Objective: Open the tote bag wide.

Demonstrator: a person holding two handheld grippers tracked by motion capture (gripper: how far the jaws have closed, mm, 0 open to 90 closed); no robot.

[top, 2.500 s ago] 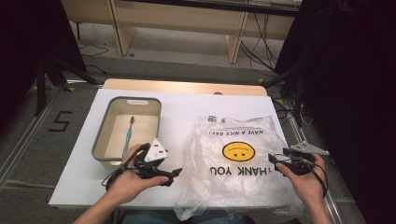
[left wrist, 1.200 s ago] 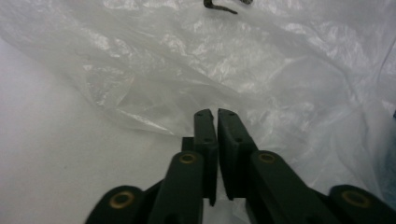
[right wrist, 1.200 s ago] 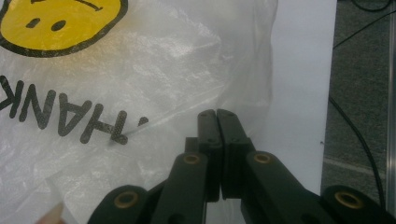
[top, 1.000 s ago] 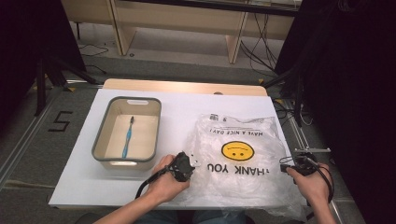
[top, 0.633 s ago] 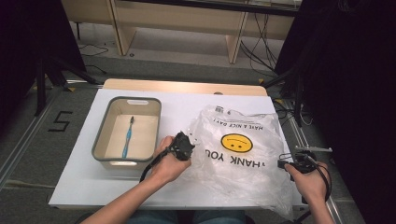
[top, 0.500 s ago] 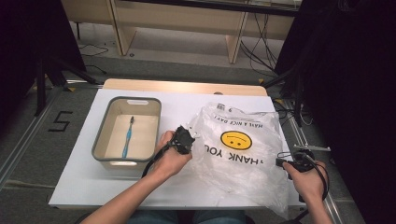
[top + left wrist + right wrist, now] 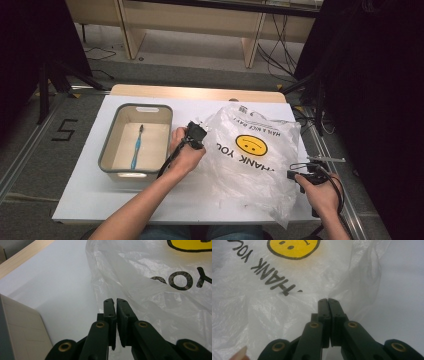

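A clear plastic bag with a yellow smiley and "THANK YOU" print lies puffed up on the white table. My left gripper is at the bag's left edge. Its jaws have just been opening and stand a thin slit apart, with the bag's film right at the tips. Whether film is still in the slit I cannot tell. My right gripper is at the bag's right edge, its jaws pressed together on the film.
A grey bin stands left of the bag with a blue toothbrush lying in it. Its wall is close beside my left gripper. A wooden strip runs along the table's far edge.
My left hand has moved away from the front edge toward the middle of the table, and the bag's left side went with it and bulged up. The right hand has stayed nearly in place.
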